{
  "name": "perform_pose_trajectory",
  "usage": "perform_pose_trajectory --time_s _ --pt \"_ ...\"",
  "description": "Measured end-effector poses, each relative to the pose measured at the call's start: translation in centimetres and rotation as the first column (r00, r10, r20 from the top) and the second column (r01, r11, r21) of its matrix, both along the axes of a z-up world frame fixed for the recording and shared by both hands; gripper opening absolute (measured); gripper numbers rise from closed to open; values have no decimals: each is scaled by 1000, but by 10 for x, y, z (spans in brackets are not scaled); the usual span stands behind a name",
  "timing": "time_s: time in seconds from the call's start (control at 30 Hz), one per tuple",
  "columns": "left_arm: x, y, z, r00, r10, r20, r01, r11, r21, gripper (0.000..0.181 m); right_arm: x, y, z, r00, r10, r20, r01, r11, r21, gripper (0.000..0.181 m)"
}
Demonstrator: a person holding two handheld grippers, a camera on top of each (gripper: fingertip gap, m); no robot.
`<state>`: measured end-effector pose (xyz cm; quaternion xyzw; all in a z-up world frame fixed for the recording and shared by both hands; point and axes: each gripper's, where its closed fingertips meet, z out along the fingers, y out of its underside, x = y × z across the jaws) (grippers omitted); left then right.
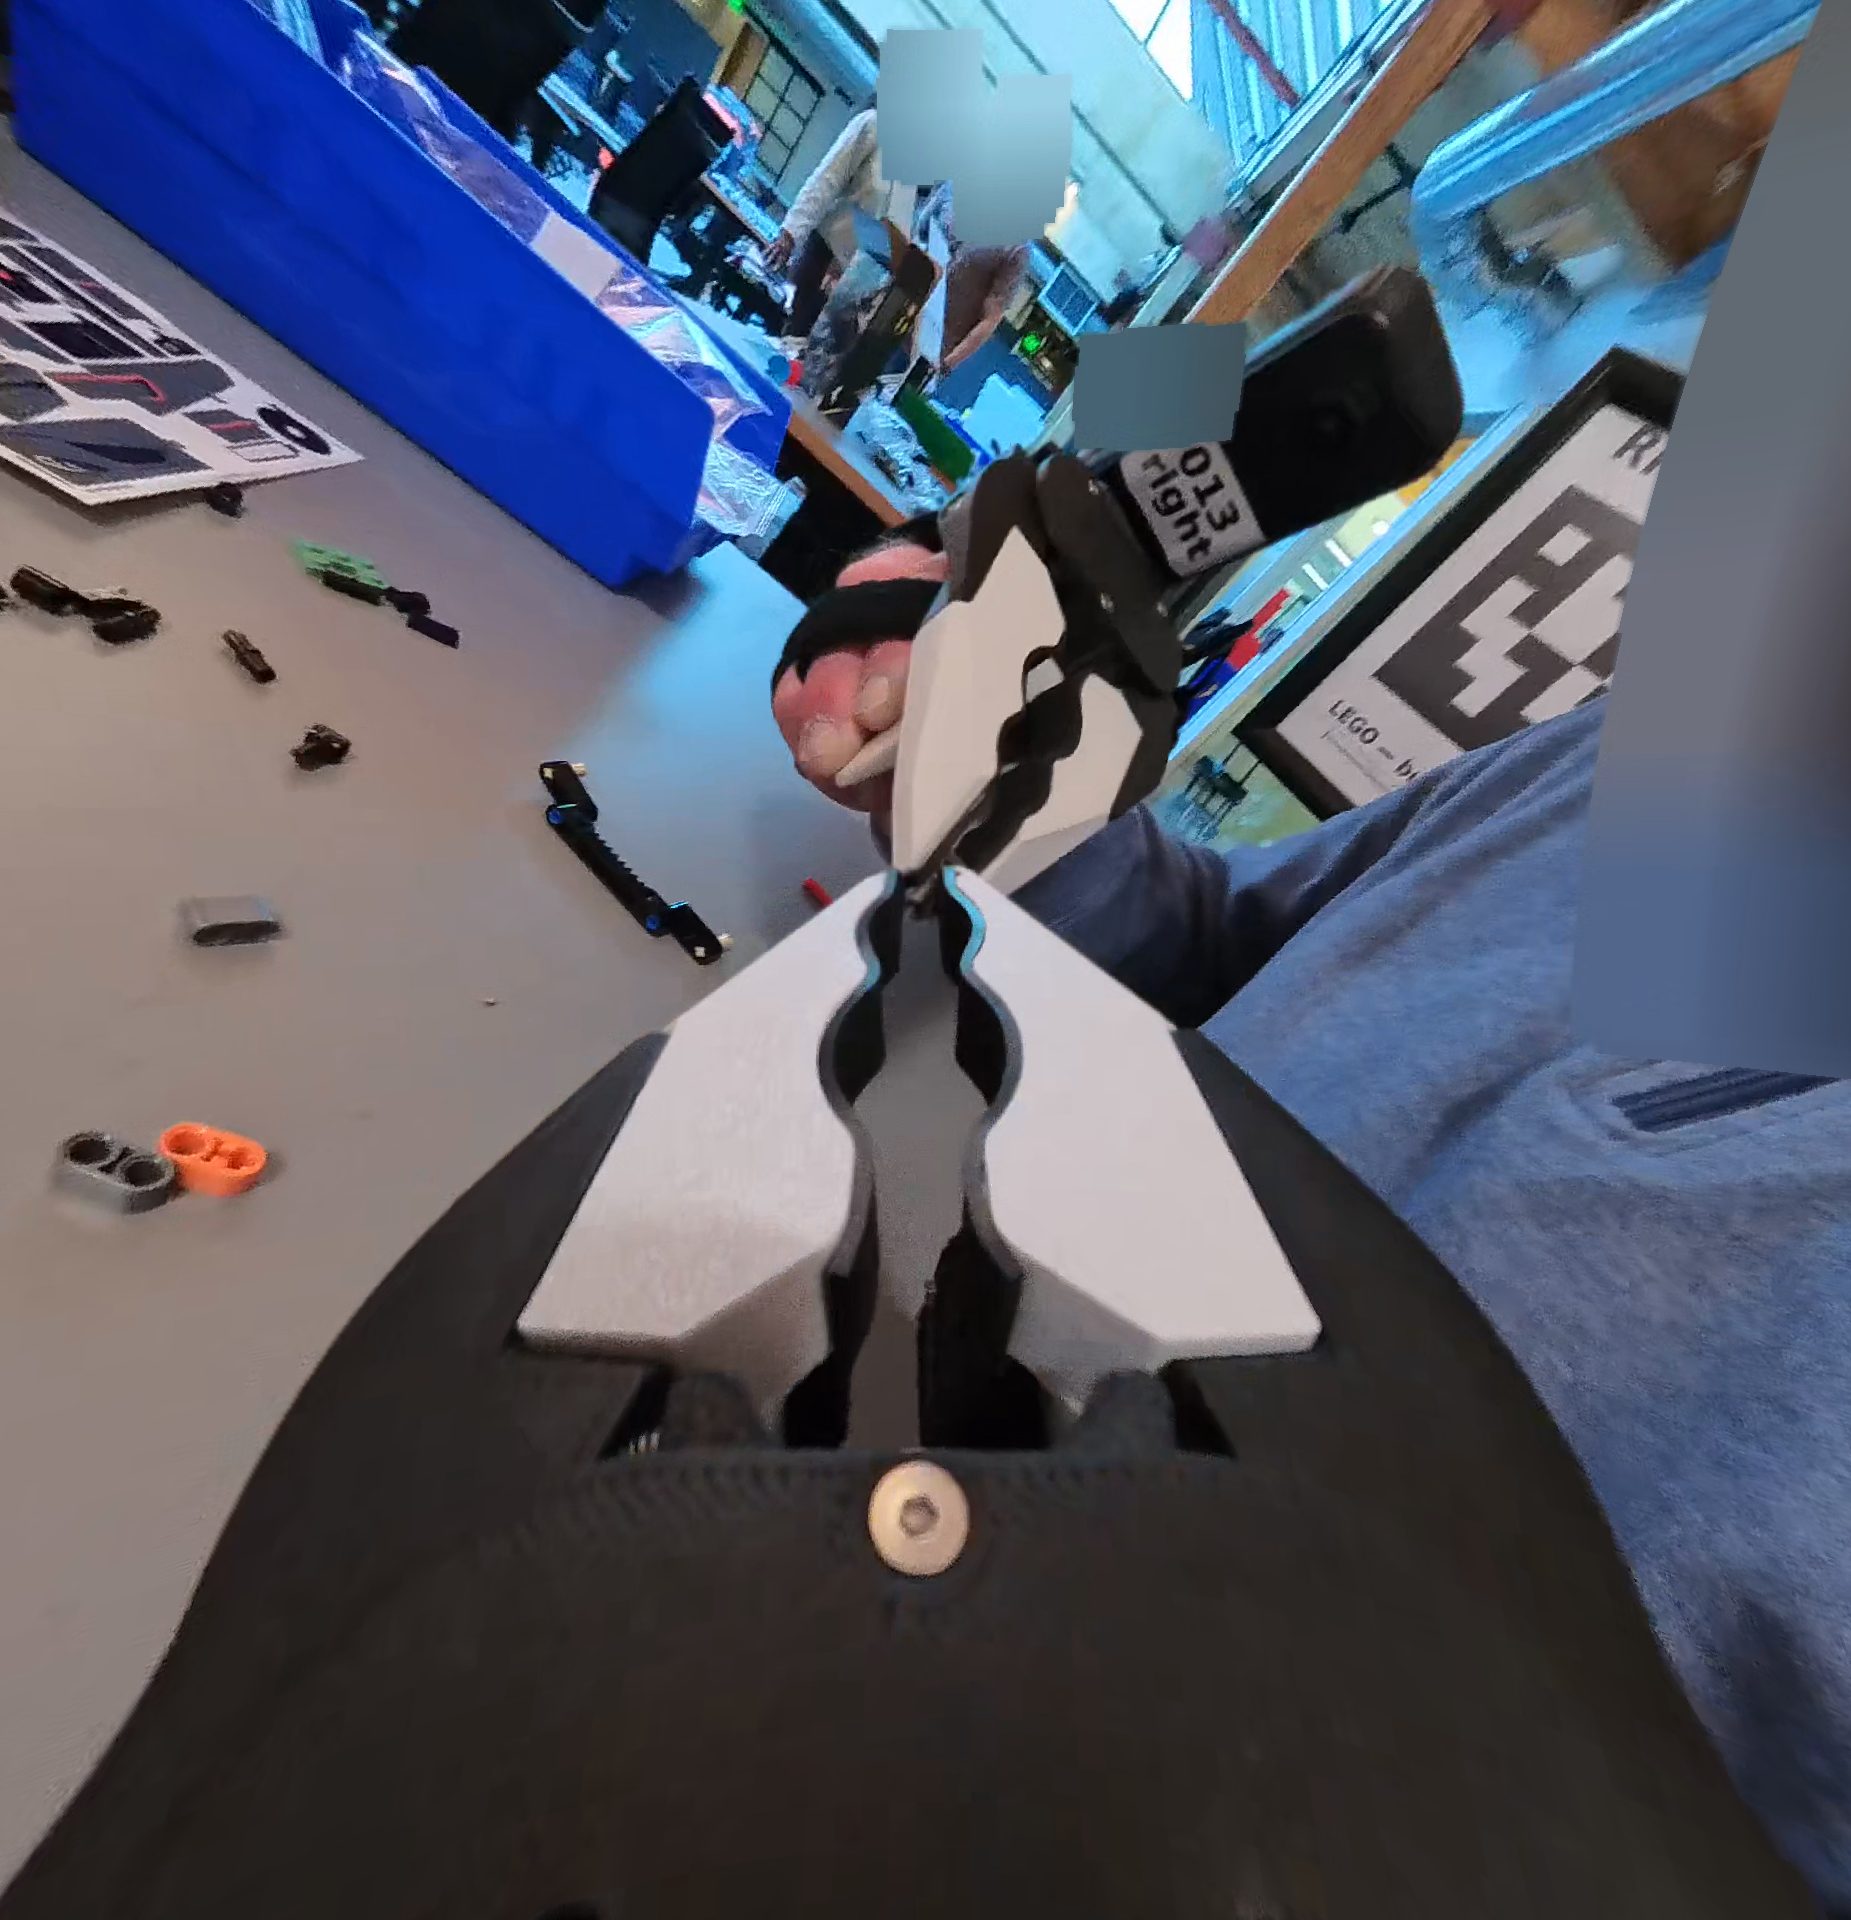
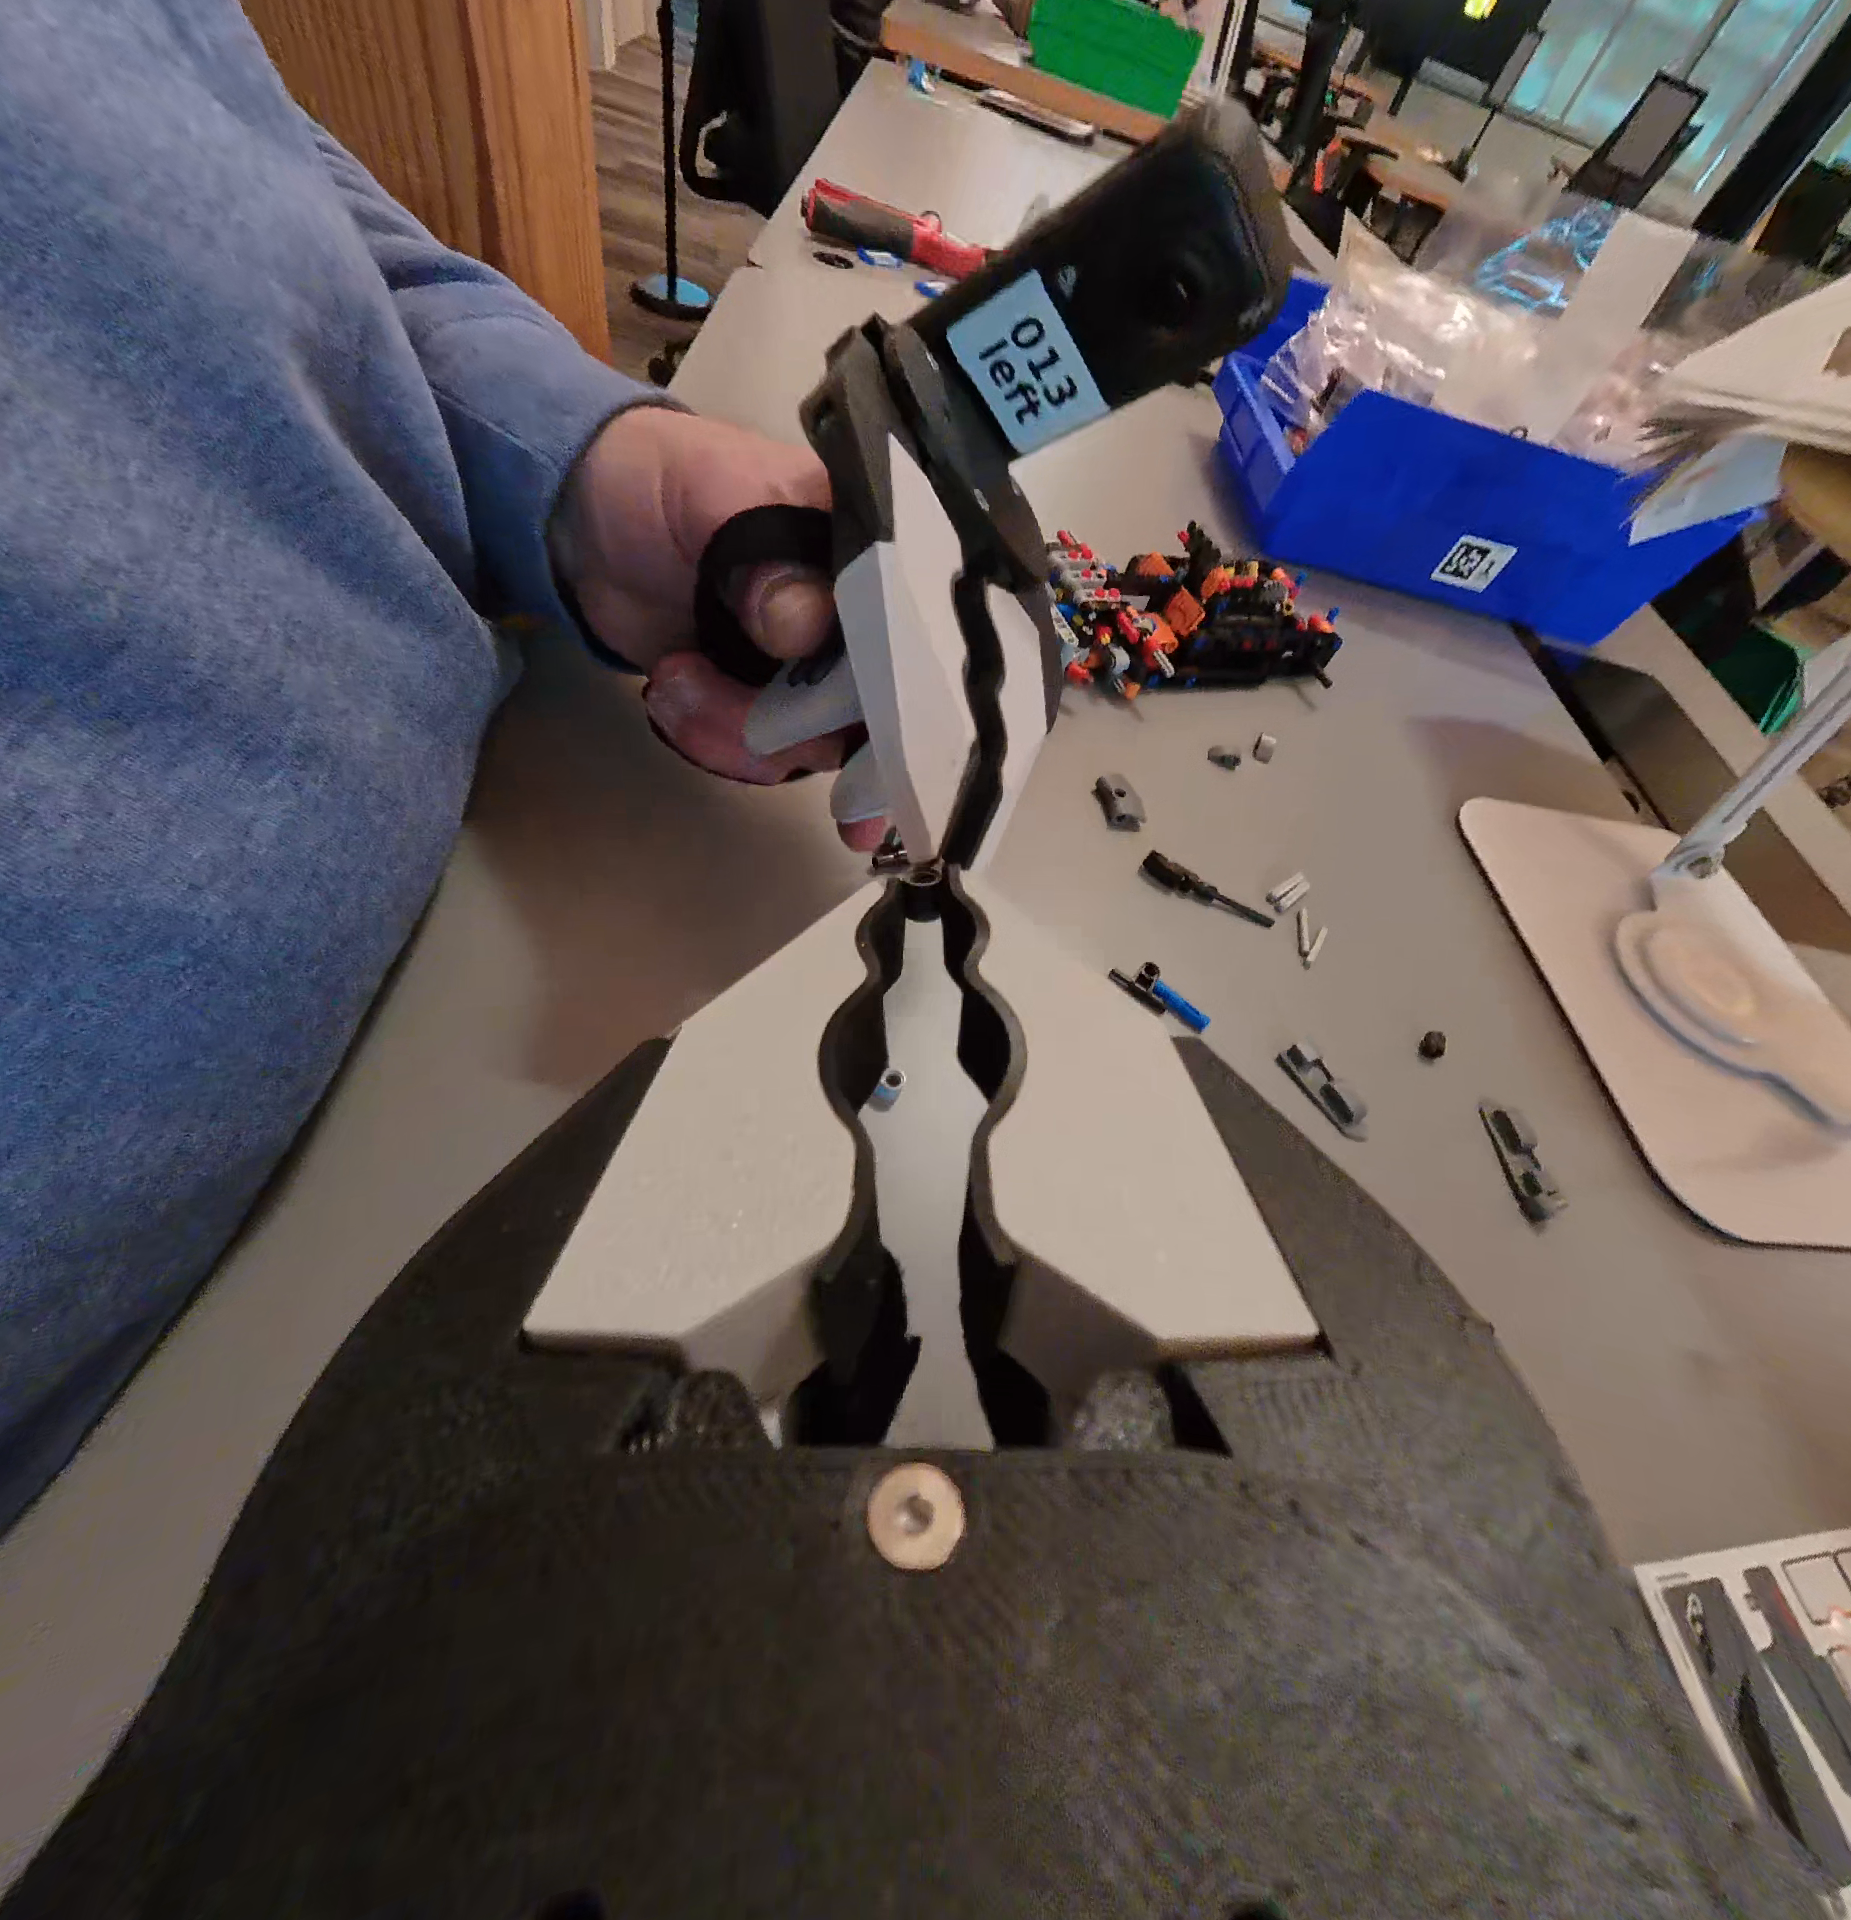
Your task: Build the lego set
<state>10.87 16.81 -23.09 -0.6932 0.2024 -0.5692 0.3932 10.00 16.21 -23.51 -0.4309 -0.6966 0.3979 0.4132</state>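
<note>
Small black lego piece (image 2: 919, 891) between both grippers' nearly closed, tip-to-tip fingers (image 2: 1066, 1049).

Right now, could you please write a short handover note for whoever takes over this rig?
Left gripper: shut on a small black pin, held above the table.
Right gripper: shut on a small black connector; the tips of both grippers meet in mid-air, the two parts touching or nearly so.
Things: the partly built model stands by the blue bin; loose parts are scattered on the table, including an orange piece and a black toothed beam.
Done: both parts picked up.
Left: join them, then fit them to the model.
</note>
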Motion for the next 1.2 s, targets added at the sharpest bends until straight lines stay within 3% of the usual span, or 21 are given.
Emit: perform_pose_trajectory --time_s 0.53,1.03,1.2 --pt "1 -3 11 990 -32 140 44 996 -83 5 1 -4 10 996 -55 -65 60 995 81 4" --pt "-3 1 14 972 -31 234 66 987 -145 14 -3 -4 16 990 -73 -120 81 995 63 4" --pt "3 -5 16 967 -77 244 114 984 -139 8 -5 -4 16 988 -77 -131 85 995 57 3"
